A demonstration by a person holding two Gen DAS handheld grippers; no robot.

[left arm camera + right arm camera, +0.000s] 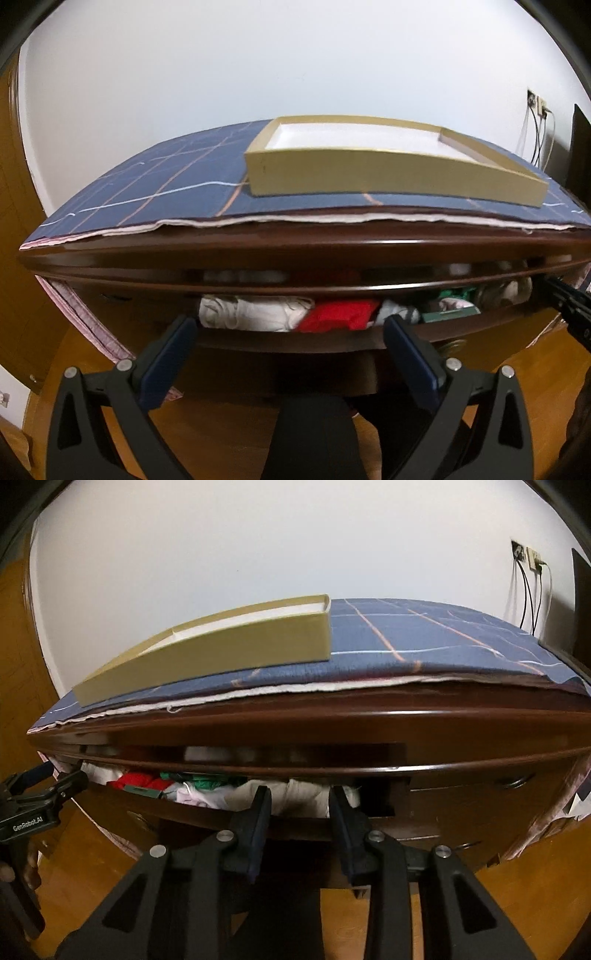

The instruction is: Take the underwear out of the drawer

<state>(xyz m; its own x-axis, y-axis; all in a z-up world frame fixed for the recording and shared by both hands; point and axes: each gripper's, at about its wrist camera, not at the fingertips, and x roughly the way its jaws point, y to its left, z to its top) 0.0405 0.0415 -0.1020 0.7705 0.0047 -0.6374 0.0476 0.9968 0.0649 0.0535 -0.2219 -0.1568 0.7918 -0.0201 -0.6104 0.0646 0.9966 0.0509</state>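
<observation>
The top drawer of a dark wooden dresser stands pulled out, packed with folded garments. A white bundle, a red piece and green items lie in it. My left gripper is open wide just in front of the drawer front, with nothing between its fingers. In the right wrist view, my right gripper has its fingers a narrow gap apart at the drawer's edge. A beige-white garment shows between the tips, lying flat. The red piece is further left.
A shallow yellow-sided box sits on the blue plaid cloth covering the dresser top. Shut drawers with handles are to the right. Cables hang from wall sockets. A hand holds the left gripper. Wooden floor lies below.
</observation>
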